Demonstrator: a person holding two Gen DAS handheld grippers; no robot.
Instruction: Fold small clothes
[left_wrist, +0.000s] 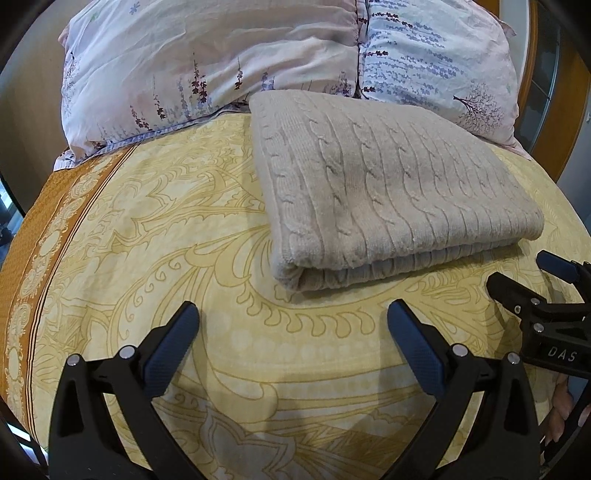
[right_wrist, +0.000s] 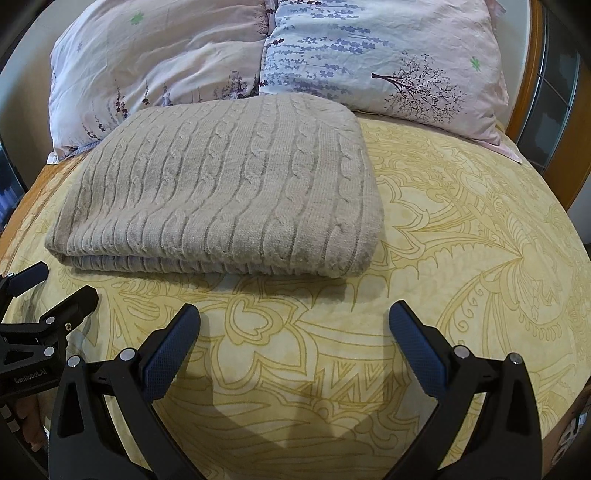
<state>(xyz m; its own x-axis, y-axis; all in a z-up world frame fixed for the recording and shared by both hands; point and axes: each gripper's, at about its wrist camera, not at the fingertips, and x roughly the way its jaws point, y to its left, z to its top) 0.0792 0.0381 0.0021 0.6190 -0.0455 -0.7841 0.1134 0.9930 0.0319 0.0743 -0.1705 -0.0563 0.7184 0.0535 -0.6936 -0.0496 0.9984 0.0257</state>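
A beige cable-knit garment (left_wrist: 391, 184) lies folded into a thick rectangle on the yellow patterned bedspread (left_wrist: 184, 229). It also shows in the right wrist view (right_wrist: 221, 184). My left gripper (left_wrist: 293, 314) is open and empty, just short of the garment's folded near edge. My right gripper (right_wrist: 294, 314) is open and empty, in front of the garment's right near corner. The right gripper also shows at the right edge of the left wrist view (left_wrist: 524, 273), and the left gripper at the left edge of the right wrist view (right_wrist: 55, 284).
Two floral pillows (left_wrist: 207, 62) (right_wrist: 388, 55) lie behind the garment at the head of the bed. An orange border strip (left_wrist: 40, 229) runs along the bed's left side. A wooden frame (right_wrist: 535, 74) stands at the right.
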